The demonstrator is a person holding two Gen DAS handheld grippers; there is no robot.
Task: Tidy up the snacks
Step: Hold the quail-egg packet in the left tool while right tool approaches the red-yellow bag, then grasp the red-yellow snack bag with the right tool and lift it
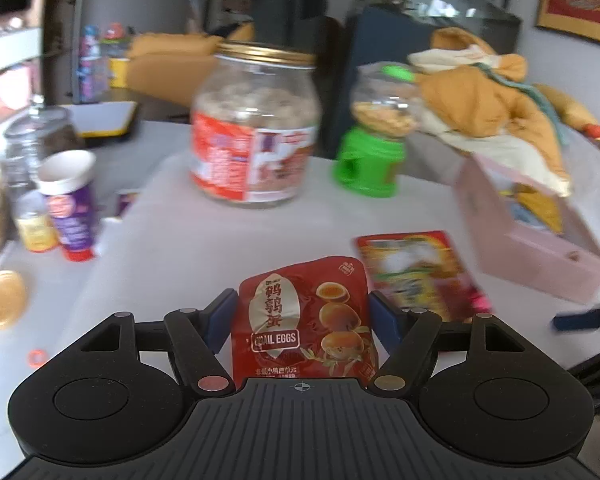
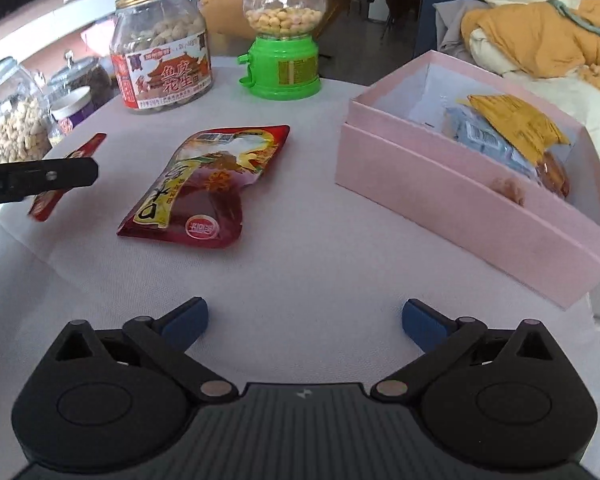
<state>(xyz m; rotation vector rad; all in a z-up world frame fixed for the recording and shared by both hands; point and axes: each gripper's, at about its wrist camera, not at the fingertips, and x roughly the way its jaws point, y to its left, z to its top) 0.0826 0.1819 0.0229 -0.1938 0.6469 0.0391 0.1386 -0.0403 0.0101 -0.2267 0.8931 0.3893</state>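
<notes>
left gripper (image 1: 302,312) clamped on quail eggs packet (image 1: 300,320), bottom centre of left wrist view, blue pads pressing both side edges, packet upright and lifted off the cloth. seen again at far left of right wrist view, packet (image 2: 46,200) hanging under the black finger. right gripper (image 2: 304,316) released, jaws spread wide, nothing between, bare white tablecloth (image 2: 300,264) beneath and ahead. red snack pouch (image 2: 204,184) flat on cloth, centre-left, apart from all else. pink box (image 2: 460,196) on the right, lid off, near wall facing the open cloth, far corner at the table's right edge; yellow packet (image 2: 516,124) and blue-grey packet (image 2: 480,136) inside. peanut jar (image 2: 162,52) and green candy dispenser (image 2: 284,36) along the top, clear lane between pouch and box.
</notes>
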